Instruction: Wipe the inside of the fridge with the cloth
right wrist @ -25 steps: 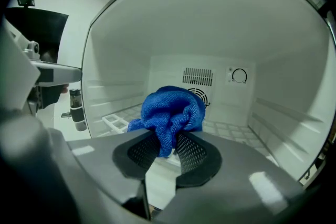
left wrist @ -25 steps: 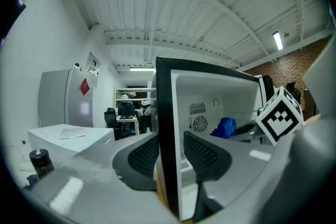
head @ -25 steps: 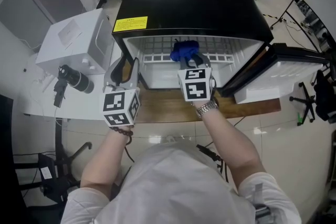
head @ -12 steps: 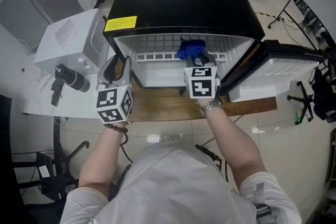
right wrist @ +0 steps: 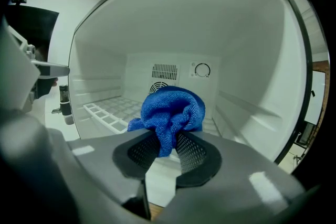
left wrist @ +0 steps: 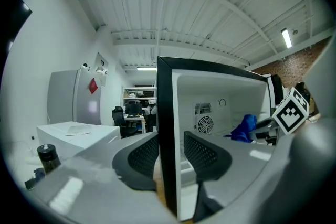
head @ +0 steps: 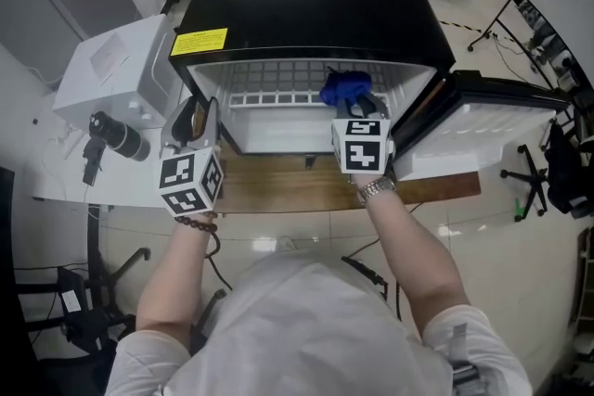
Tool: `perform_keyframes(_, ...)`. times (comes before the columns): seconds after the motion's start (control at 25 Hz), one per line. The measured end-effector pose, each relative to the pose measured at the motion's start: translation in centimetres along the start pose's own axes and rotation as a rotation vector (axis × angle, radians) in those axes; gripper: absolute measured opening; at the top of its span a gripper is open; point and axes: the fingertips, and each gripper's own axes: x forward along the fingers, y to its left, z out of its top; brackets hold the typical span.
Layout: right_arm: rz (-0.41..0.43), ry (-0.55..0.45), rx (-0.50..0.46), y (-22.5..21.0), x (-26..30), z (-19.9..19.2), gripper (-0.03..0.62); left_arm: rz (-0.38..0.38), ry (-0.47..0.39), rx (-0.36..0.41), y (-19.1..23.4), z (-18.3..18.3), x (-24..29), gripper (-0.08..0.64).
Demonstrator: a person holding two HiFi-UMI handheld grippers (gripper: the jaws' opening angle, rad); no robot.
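Right gripper: your fingers are clenched on the cloth. They pinch a lower fold, and the rest of the blue bundle bulges out above and ahead of the pads.

Left gripper: its fingers sit astride the front edge of the fridge's left side wall. They look clamped on it, one pad on each face, seemingly to steady the cabinet.

Cloth position: inside the fridge, towards its right half, above the wire shelf and short of the back wall. No view shows whether it touches the shelf. The door stands swung open to the right, and the fridge sits on a wooden worktop.

Handling, as a judgement – the cloth looks like terry or microfibre, so light, soft and fully limp. It will not push back, so you must supply the wiping pressure through the bundle. The grip is on a single fold (not the whole wad), and dragging it across the shelf's grid could snag a loose corner or pull the fold out. A deeper hold on the middle of the bundle, with a padded face left forward, should suit the flat walls better – the wire shelf calls for lighter strokes along its bars.
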Motion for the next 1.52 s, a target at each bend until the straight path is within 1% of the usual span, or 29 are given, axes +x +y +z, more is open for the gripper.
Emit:
perform_keyframes(0.28, -0.027, 0.000, 0.021, -2.9, -0.8, -0.4, 0.091, 0.019, -0.003, -0.006, -0.8, 0.2, 0.1, 0.142)
perform_keyframes(0.44, -0.039, 0.003, 0.027, -2.9, -0.8, -0.5, 0.091, 0.031, -0.003, -0.010, 0.1, 0.1, 0.0, 0.141)
perform_keyframes(0.84, -0.064, -0.001, 0.046, -4.3, -1.3, -0.7, 0.091, 0.056, 0.009, -0.014, 0.1, 0.1, 0.0, 0.141)
perform_keyframes(1.04, -0.053, -0.026, 0.056, -4.3, -1.8, -0.3, 0.091, 0.055, 0.017, -0.017, -0.1, 0.0, -0.3, 0.141)
perform_keyframes(1.28, 0.010, -0.082, 0.057, -3.2, -3.1, 1.0, 0.091, 0.026, 0.009, -0.002, -2.0, 0.2, -1.3, 0.135)
perform_keyframes(1.36, 0.038, -0.098, 0.052, -2.6, -3.7, 1.4, 0.091, 0.004, 0.008, 0.001, -3.0, 0.4, -1.5, 0.135)
perform_keyframes(1.44, 0.068, -0.114, 0.042, -2.3, -4.3, 1.6, 0.091, -0.040, 0.017, -0.001, -4.8, 0.6, -1.6, 0.135)
perform_keyframes(1.52, 0.103, -0.132, 0.029, -2.3, -5.1, 1.7, 0.091, -0.109, 0.031, -0.016, -7.4, 0.7, -1.5, 0.137)
